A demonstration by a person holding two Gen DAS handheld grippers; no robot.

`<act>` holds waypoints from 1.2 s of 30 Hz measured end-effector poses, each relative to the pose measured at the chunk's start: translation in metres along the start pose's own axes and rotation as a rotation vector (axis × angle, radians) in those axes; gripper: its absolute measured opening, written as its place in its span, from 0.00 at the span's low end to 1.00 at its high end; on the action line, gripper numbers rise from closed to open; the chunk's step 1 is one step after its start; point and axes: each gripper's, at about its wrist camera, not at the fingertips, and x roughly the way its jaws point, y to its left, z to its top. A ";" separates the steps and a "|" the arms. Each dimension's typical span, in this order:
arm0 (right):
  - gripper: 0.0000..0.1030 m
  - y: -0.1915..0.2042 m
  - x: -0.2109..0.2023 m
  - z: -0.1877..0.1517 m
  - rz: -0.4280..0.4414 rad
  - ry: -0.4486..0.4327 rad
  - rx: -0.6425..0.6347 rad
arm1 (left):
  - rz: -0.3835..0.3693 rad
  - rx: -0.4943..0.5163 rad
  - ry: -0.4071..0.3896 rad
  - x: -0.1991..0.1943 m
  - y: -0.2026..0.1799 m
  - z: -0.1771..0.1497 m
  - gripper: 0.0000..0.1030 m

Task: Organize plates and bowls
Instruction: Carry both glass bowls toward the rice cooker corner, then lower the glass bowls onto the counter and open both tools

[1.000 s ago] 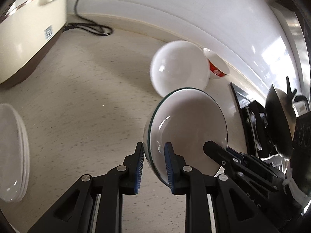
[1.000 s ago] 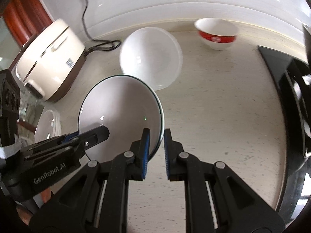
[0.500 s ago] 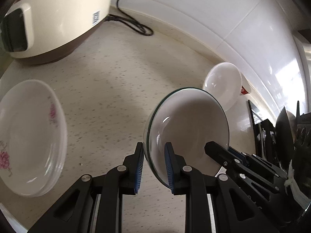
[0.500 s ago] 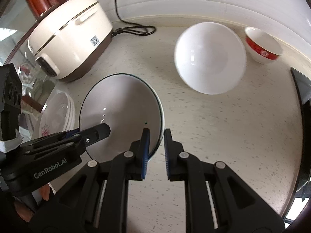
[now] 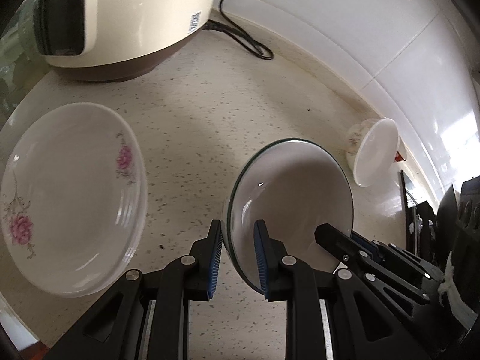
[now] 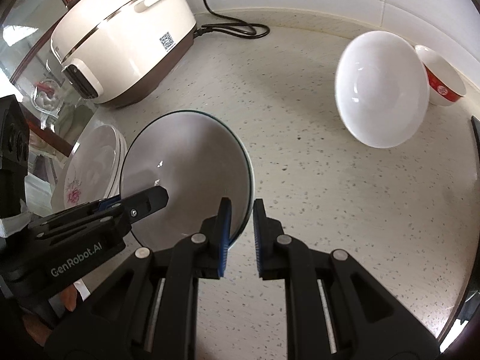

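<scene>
A white bowl with a dark green rim is held above the counter by both grippers. My left gripper is shut on its left rim and my right gripper is shut on its right rim. A stack of white plates with pink flowers lies on the counter to the left, also in the right wrist view. A plain white bowl and a red-banded bowl stand at the right near the wall.
A cream rice cooker with a black cord stands at the back left. A black stove edge lies at the right. A glass-topped surface borders the counter's left edge.
Both grippers have carried the green-rimmed bowl to the left, away from the white and red bowls. The flowered plates and the rice cooker have come closer into view.
</scene>
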 end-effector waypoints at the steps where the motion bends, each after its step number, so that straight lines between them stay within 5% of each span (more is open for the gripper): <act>1: 0.16 0.002 0.001 0.000 0.001 0.000 -0.003 | 0.004 -0.005 0.002 0.000 0.001 0.001 0.22; 11: 0.21 0.007 0.000 0.002 0.038 -0.016 0.021 | 0.056 -0.009 -0.032 -0.002 0.007 0.002 0.25; 13: 0.32 0.004 -0.008 0.001 0.041 -0.052 0.035 | 0.070 0.002 -0.058 -0.007 0.003 0.004 0.45; 16: 0.43 -0.007 -0.022 -0.001 0.056 -0.109 0.079 | 0.074 0.014 -0.100 -0.015 -0.002 0.007 0.57; 36: 0.45 -0.097 -0.046 -0.035 -0.018 -0.177 0.369 | -0.004 0.304 -0.222 -0.021 -0.084 0.012 0.60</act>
